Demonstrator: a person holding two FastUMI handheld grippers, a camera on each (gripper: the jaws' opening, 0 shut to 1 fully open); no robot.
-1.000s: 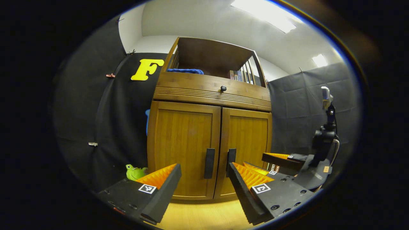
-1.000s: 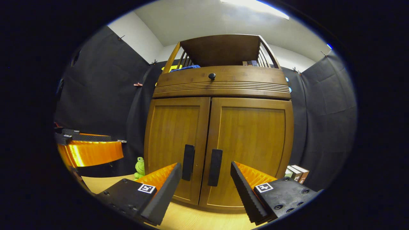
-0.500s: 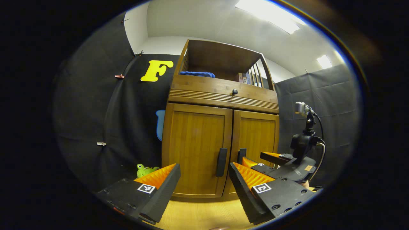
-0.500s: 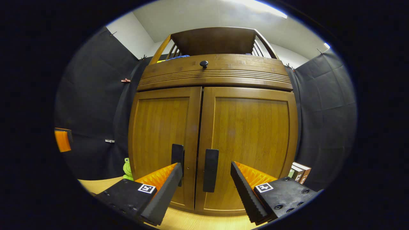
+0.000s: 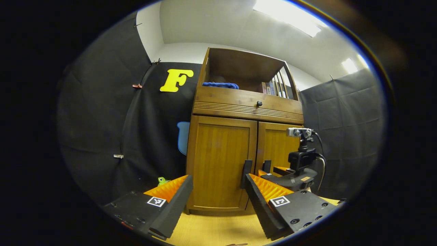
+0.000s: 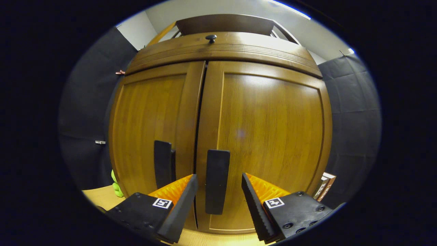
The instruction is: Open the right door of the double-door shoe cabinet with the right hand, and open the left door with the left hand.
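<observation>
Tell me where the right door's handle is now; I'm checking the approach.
In the right gripper view, the right door's handle stands upright between the open right gripper fingers, just right of the door seam.

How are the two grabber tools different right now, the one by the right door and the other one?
The right tool is close up to the cabinet, while the left tool hangs farther back from it. The right tool has the right door's handle between its open fingers, not yet pressed; the left tool has nothing between its fingers, and the left door's handle sits beyond them. Both tools are open, and both doors are shut.
</observation>
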